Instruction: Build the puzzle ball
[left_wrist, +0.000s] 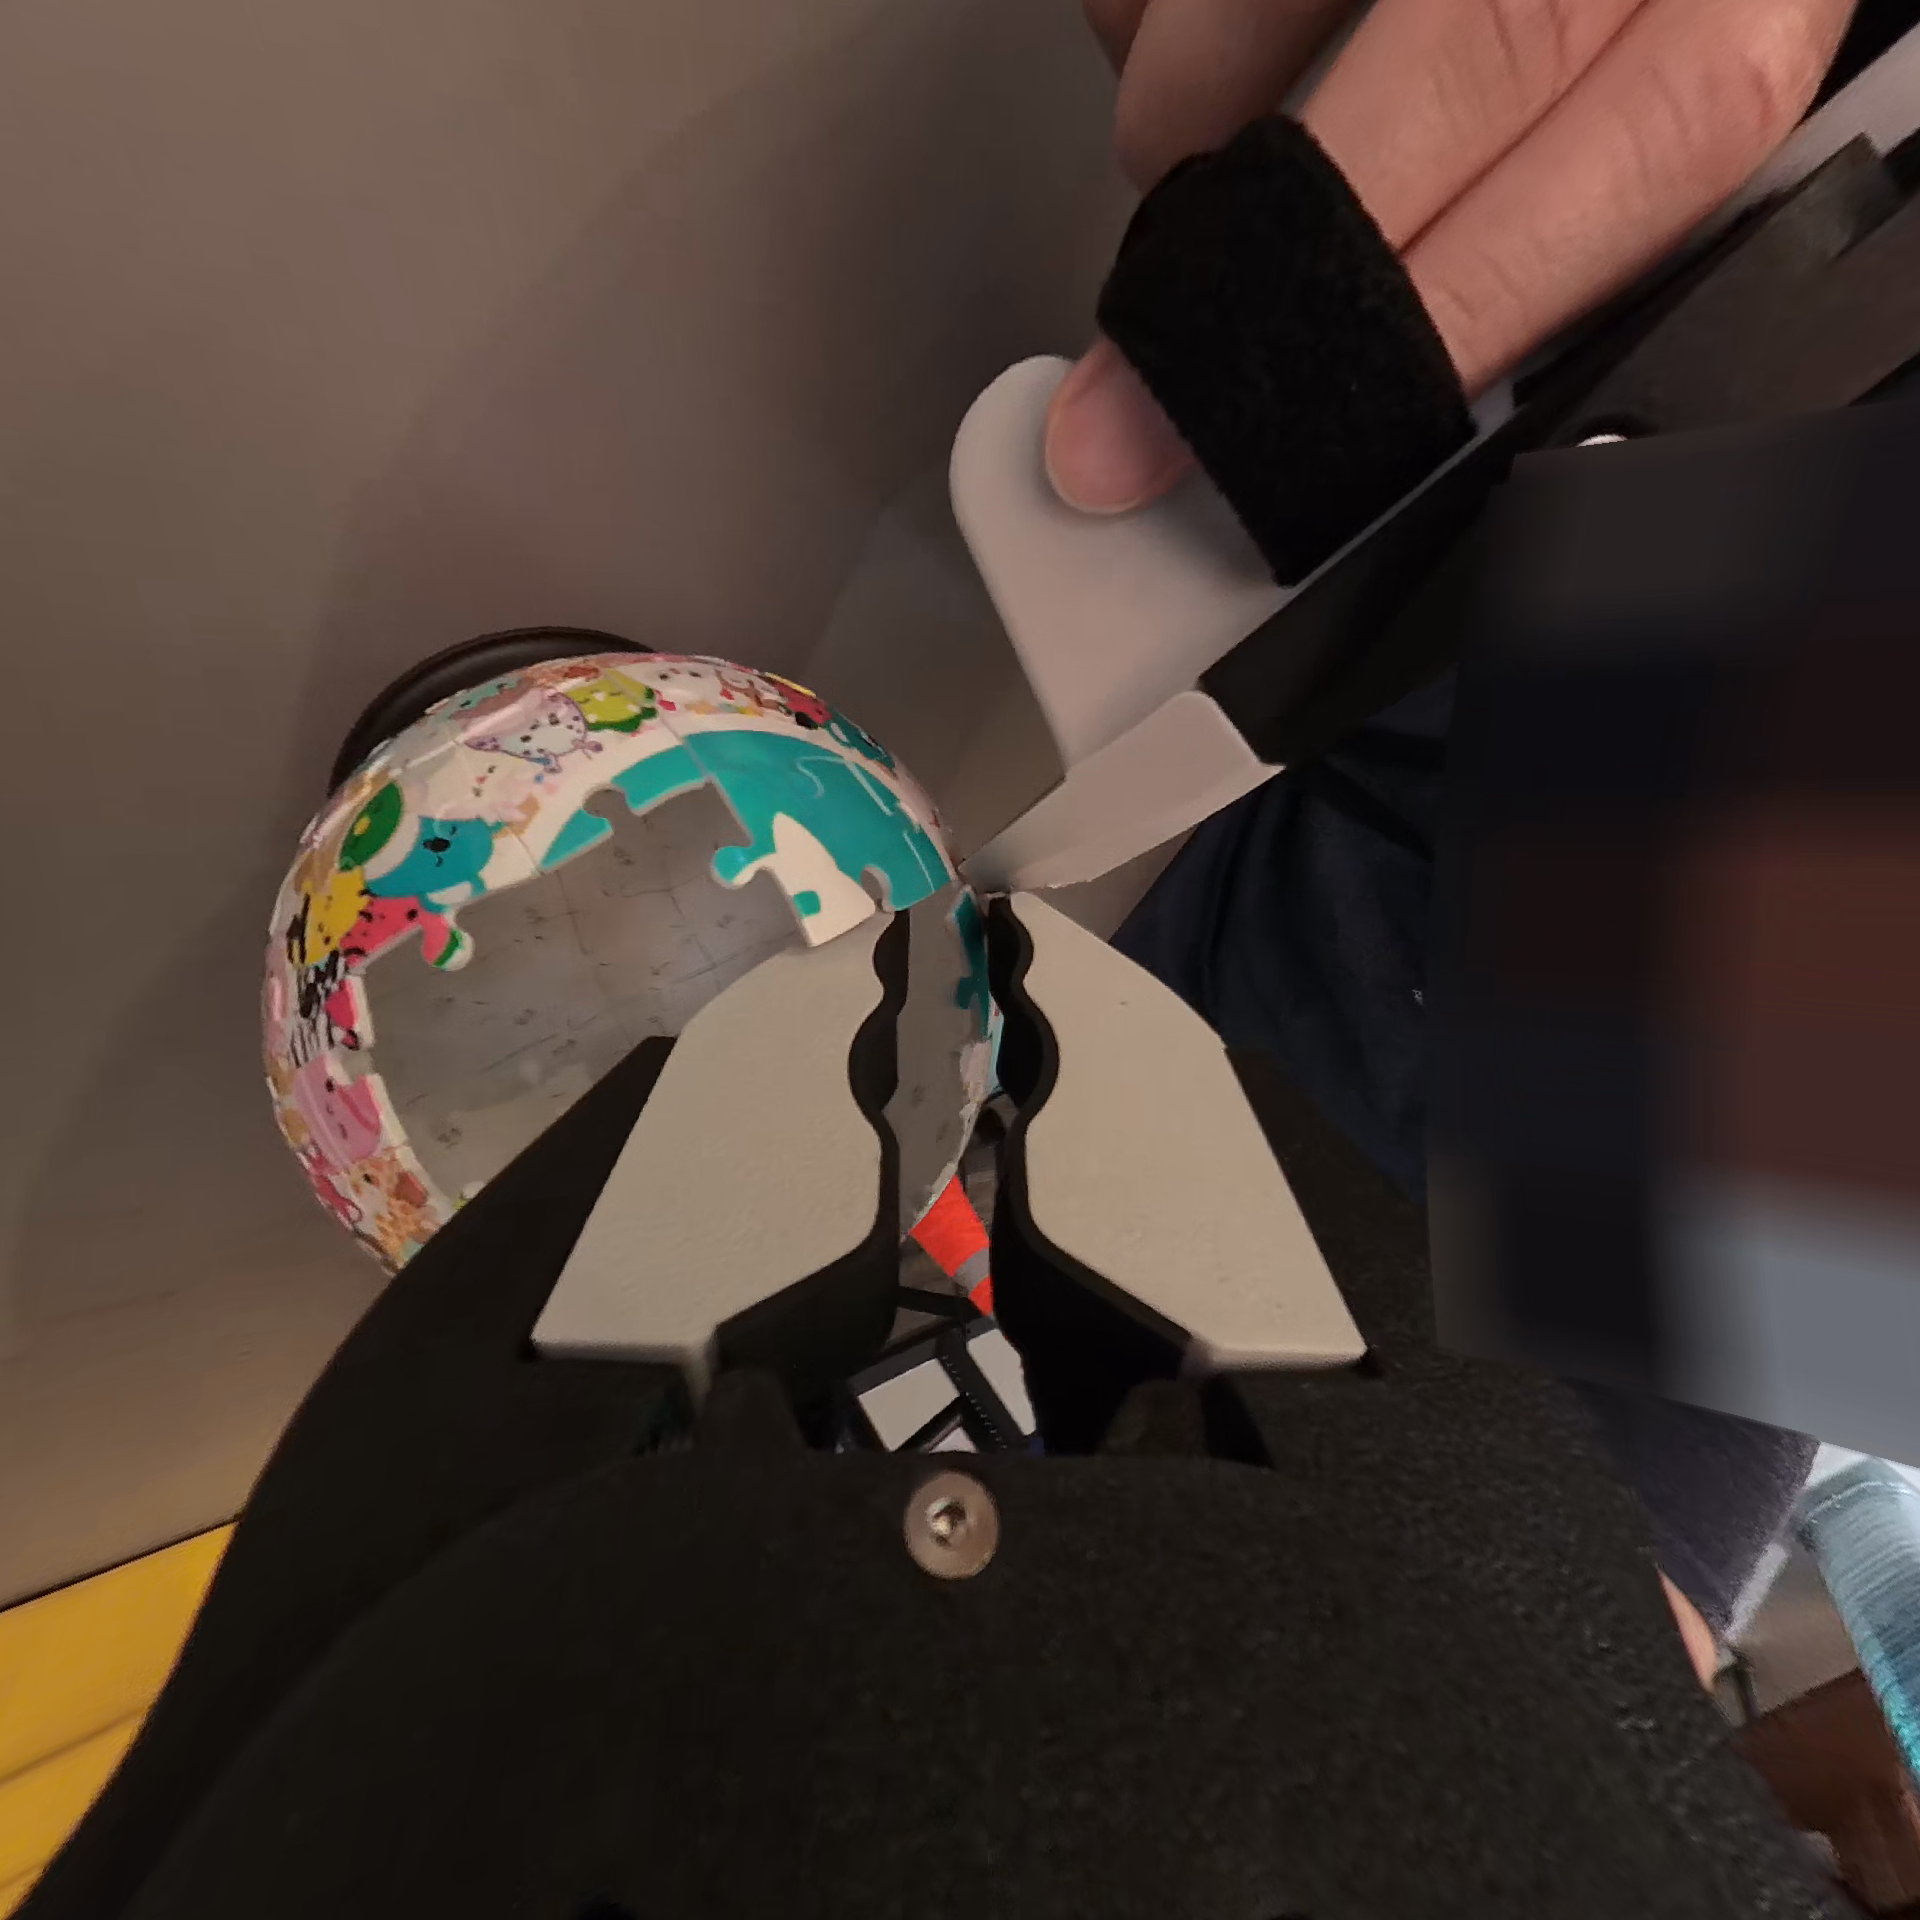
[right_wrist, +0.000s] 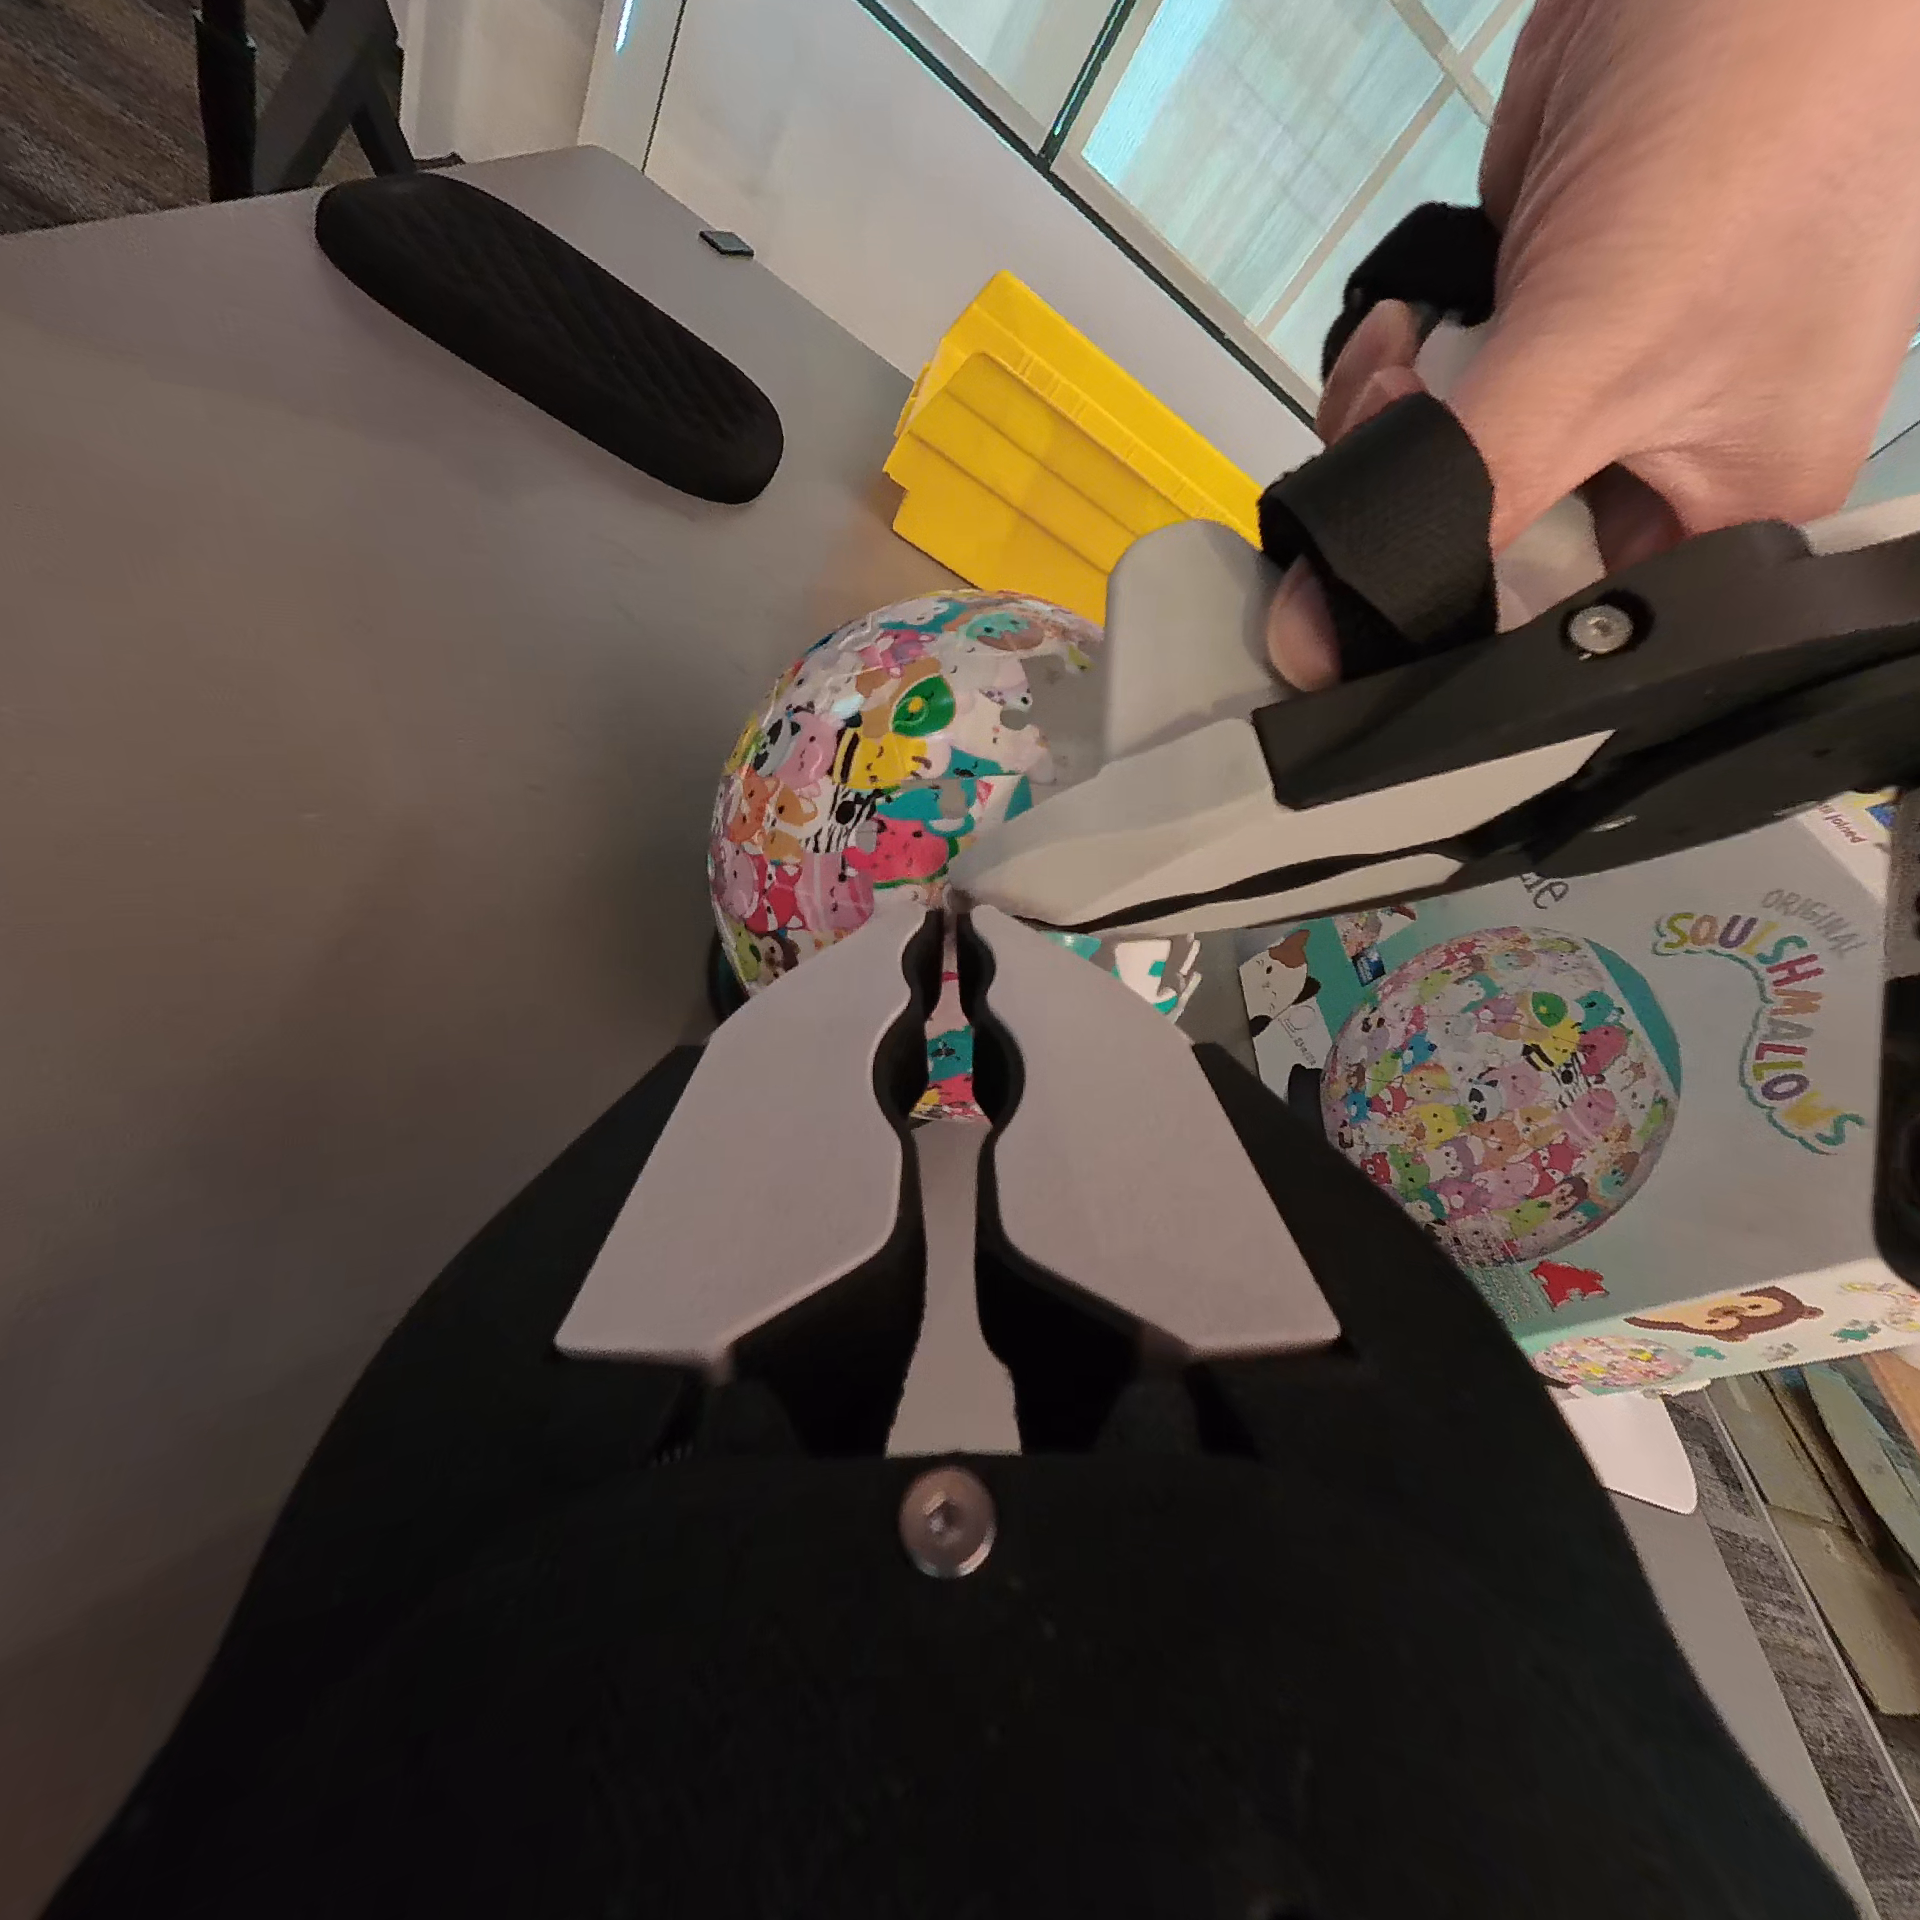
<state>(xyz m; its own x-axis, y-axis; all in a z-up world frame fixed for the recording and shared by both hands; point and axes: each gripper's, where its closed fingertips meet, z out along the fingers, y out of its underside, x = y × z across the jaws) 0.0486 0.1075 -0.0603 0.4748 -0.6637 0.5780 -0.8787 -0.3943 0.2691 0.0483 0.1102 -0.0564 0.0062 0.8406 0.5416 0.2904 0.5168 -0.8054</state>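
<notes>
Partly hidden: the lower right of the puzzle ball (left_wrist: 582, 925) sits behind the left gripper (left_wrist: 948, 914) in the left wrist view, and in the right wrist view the ball's (right_wrist: 831, 790) lower edge and right flank are covered by the right gripper (right_wrist: 948, 925) and the left gripper (right_wrist: 971, 883) crossing from the right. The base under the ball shows only as a dark round rim (left_wrist: 488, 665); its form cannot be made out. A blurred patch covers the right side of the left wrist view. Puzzle ball: hollow sphere, shell of interlocking curved pieces printed with many small cartoon figures in pink, yellow, green, teal and white; a large gap exposes the plain grey inner face. It stands on the grey table (right_wrist: 312, 727), near a yellow bin (right_wrist: 1049, 468) and beside a printed box (right_wrist: 1558, 1091) picturing a finished ball. Left gripper: jaws nearly together, pinched on the thin edge of the shell at the gap's right rim. Right gripper: jaws drawn close with a narrow slit between; whether they hold anything cannot be told. The right gripper (left_wrist: 997, 852) meets the left at the ball's edge, tips almost touching. A black padded rest (right_wrist: 551, 332) lies farther back on the table.
</notes>
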